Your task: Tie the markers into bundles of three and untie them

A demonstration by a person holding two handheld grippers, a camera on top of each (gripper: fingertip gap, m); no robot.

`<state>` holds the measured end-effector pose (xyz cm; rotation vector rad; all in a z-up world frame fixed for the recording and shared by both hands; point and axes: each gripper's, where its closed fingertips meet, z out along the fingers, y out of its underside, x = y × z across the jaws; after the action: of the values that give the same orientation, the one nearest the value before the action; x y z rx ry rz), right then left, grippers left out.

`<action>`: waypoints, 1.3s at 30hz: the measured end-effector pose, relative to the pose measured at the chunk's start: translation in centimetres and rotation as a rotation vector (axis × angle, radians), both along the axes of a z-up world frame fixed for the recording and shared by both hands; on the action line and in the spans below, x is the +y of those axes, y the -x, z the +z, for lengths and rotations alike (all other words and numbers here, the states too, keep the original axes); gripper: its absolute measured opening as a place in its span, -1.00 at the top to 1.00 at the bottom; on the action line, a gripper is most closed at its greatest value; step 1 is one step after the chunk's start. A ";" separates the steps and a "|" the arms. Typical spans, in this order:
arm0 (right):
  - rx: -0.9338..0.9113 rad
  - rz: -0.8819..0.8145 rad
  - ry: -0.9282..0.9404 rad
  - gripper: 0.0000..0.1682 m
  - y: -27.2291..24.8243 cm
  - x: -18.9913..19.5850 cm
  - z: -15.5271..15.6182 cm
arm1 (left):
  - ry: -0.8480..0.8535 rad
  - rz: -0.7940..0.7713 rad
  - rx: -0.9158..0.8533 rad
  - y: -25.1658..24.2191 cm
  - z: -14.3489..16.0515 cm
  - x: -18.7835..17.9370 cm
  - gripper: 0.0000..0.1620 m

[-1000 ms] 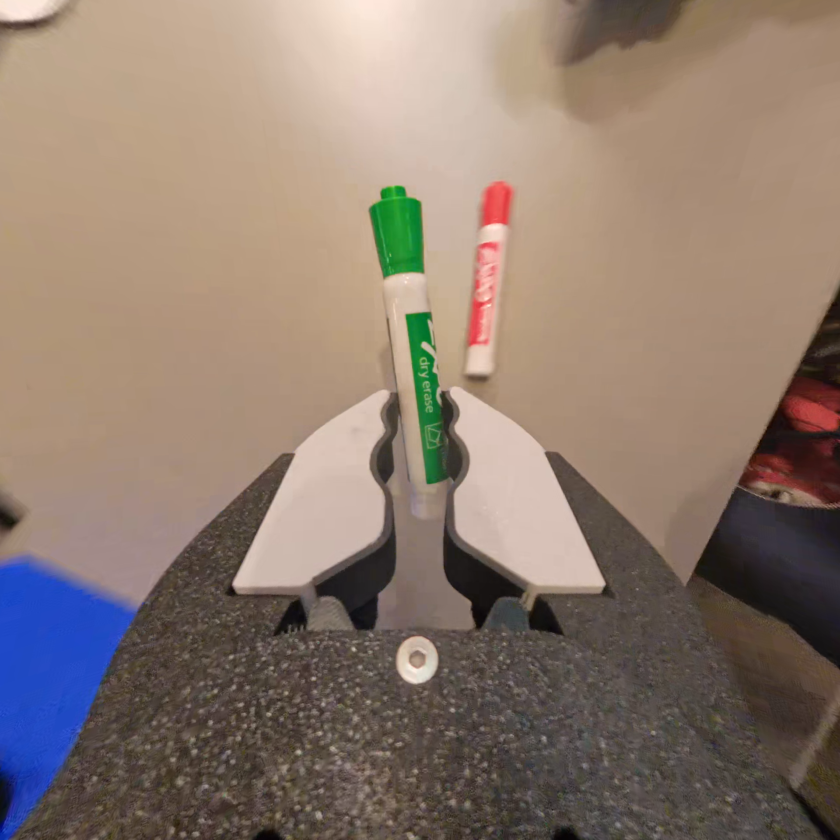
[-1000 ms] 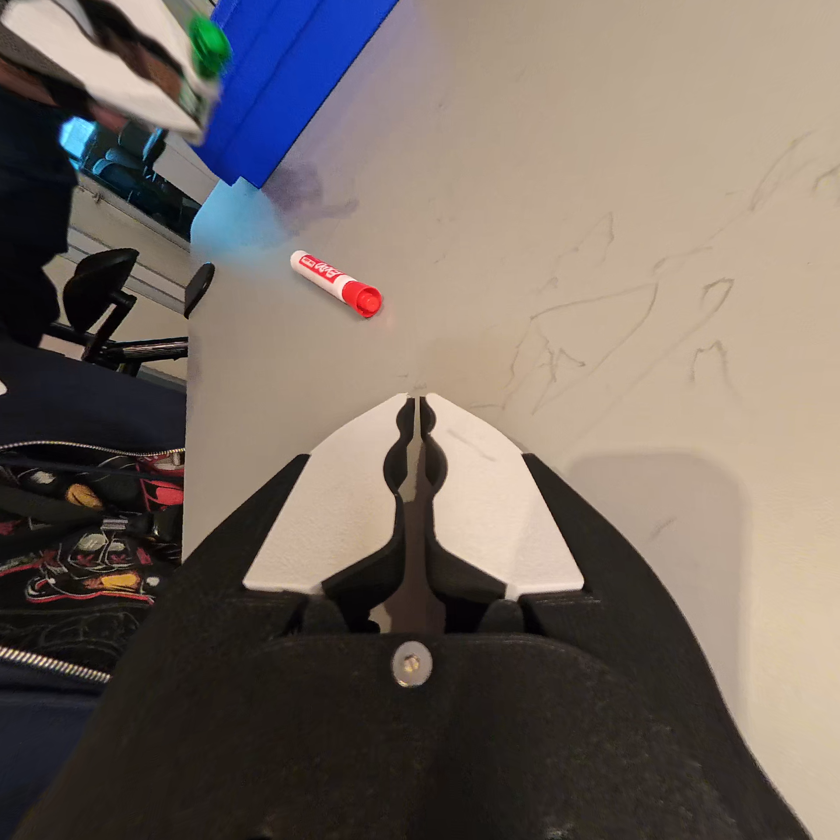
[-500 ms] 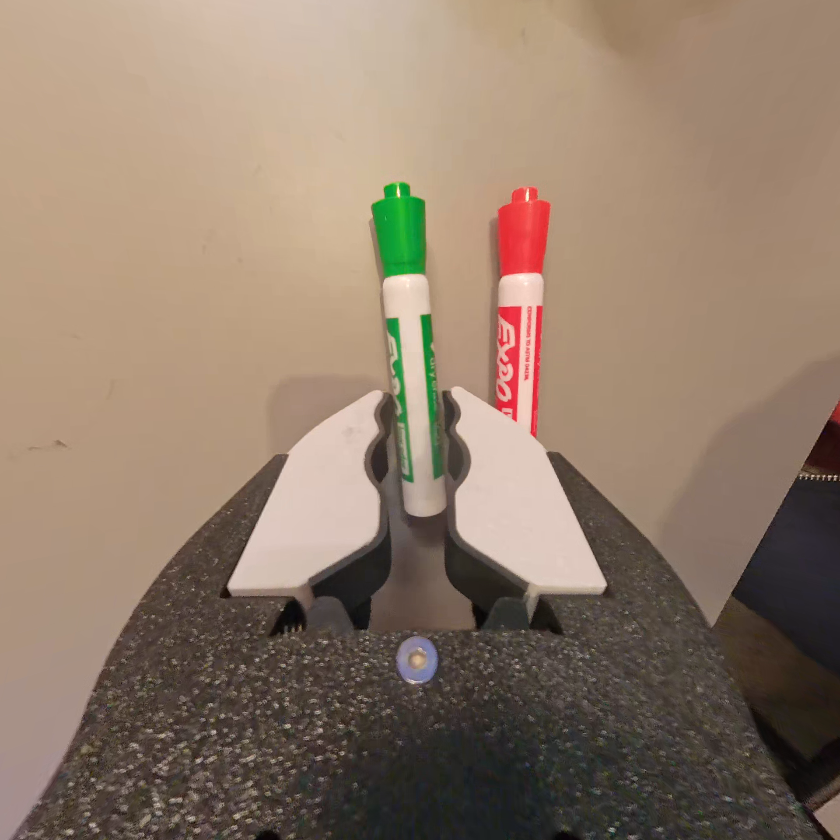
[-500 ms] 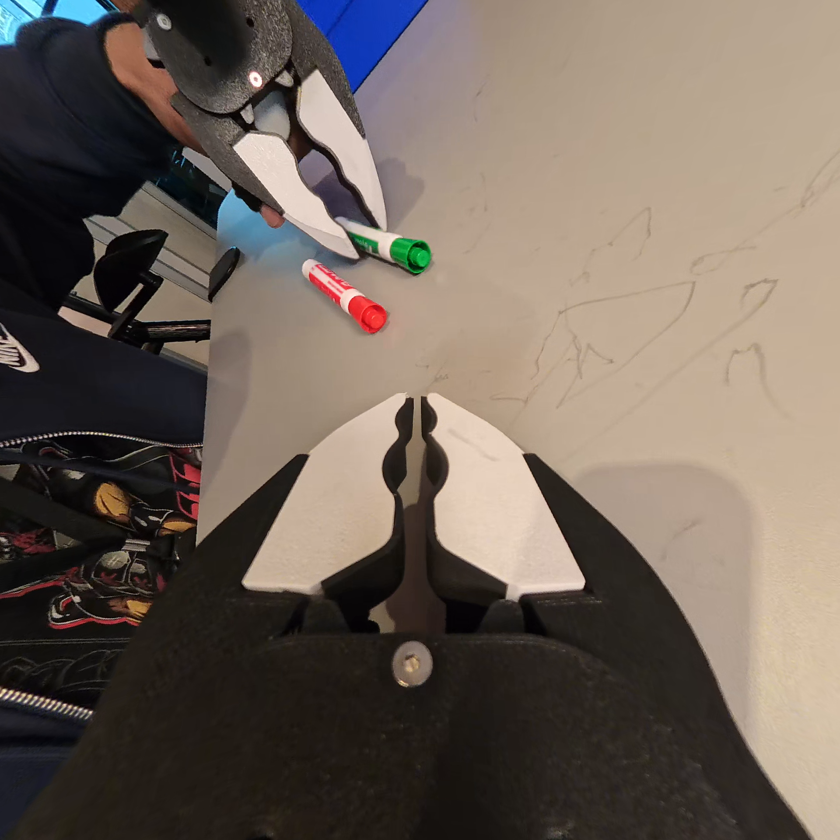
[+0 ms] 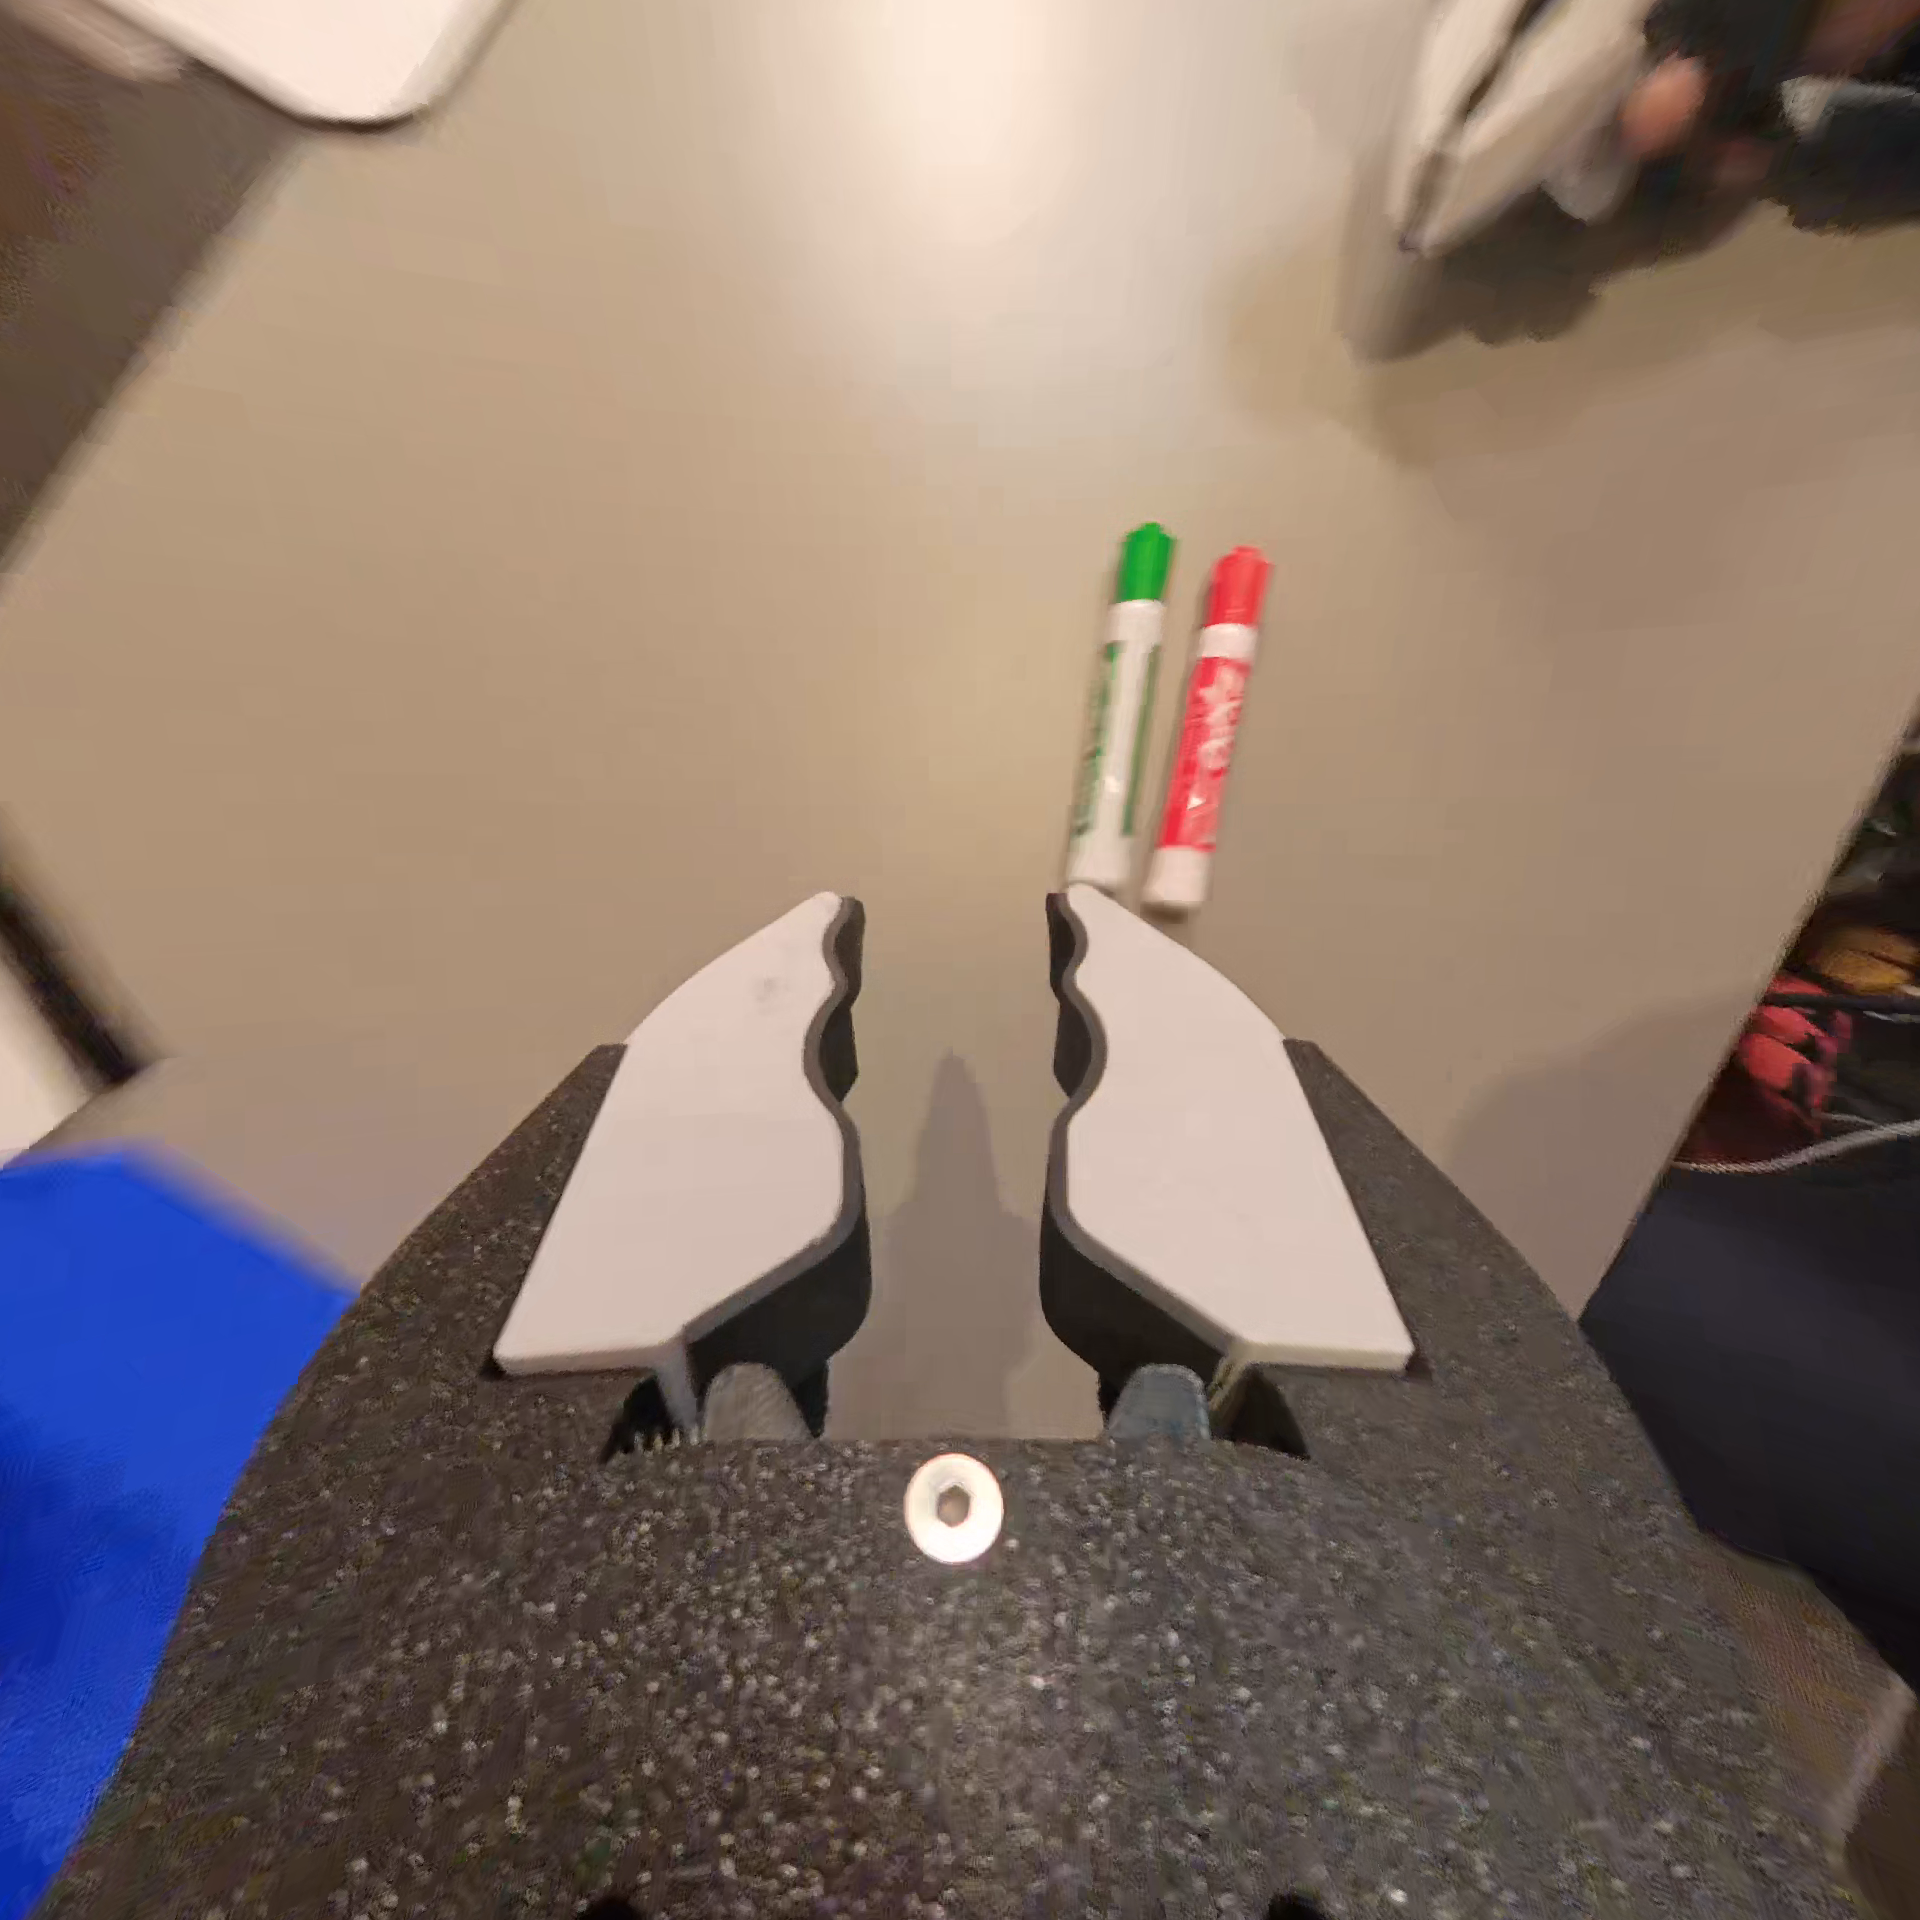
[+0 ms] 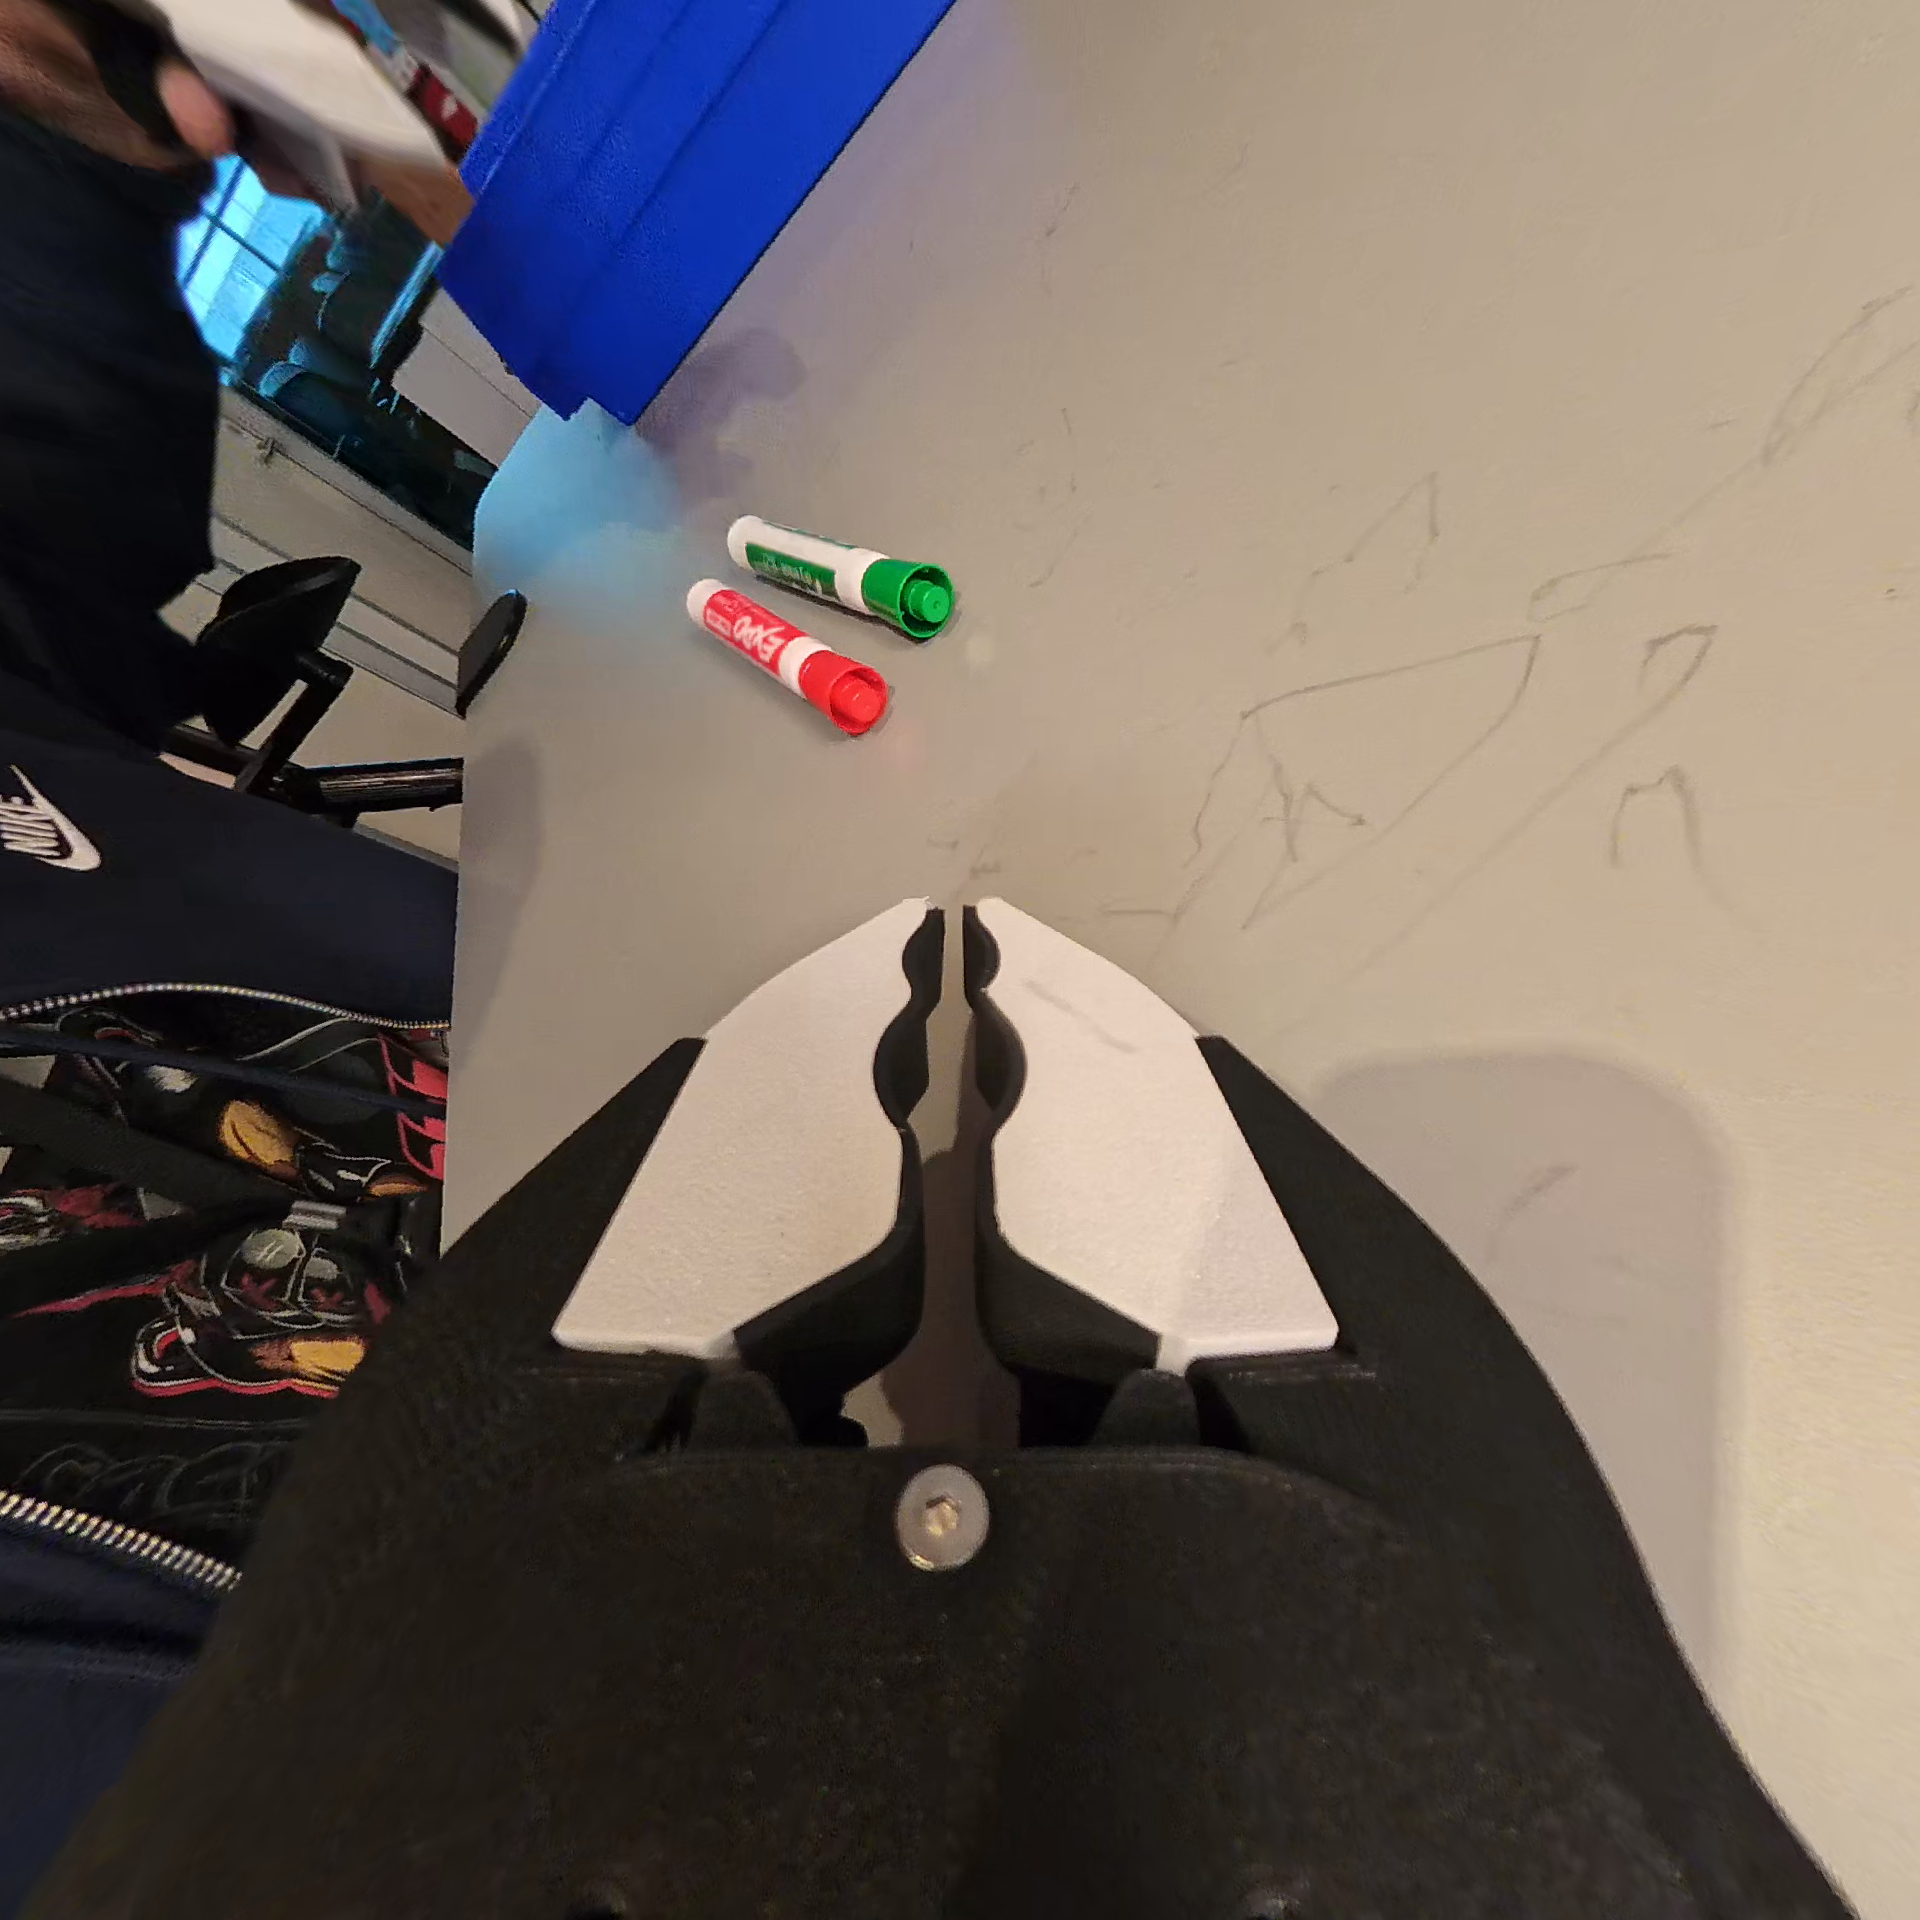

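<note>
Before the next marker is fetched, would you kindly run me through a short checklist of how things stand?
1. Left tongs empty and open: ok, a wide gap with nothing in it.
2. Right tongs free: ok, nearly closed on nothing.
3. Green marker set down: ok, it lies flat on the table, clear of the tongs.
4. Red marker alongside it: ok, roughly parallel, caps pointing the same way, a narrow gap between them.
5. Three markers gathered: not ok, only two in view.
6. Tie for the bundle at hand: cannot tell, none shows; the blue bin hides its contents.
</note>
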<state>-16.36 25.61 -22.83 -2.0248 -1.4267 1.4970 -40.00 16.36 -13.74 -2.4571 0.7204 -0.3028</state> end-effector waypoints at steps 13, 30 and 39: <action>-0.036 -0.013 0.001 0.95 0.2 0.1 -0.5 | 0.419 0.758 0.630 31.7 -8.0 -13.4 0.59; -0.027 0.009 0.010 0.93 0.1 -0.2 -0.4 | 0.548 0.740 0.363 31.0 -11.5 -13.5 0.48; -0.018 0.020 0.004 0.92 0.1 -0.3 -0.3 | 0.651 0.538 0.467 30.4 -12.0 -15.5 0.76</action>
<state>-16.45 25.27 -23.10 -2.0381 -1.4556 1.4945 -70.40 0.87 -25.78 -3.2684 0.0920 0.3077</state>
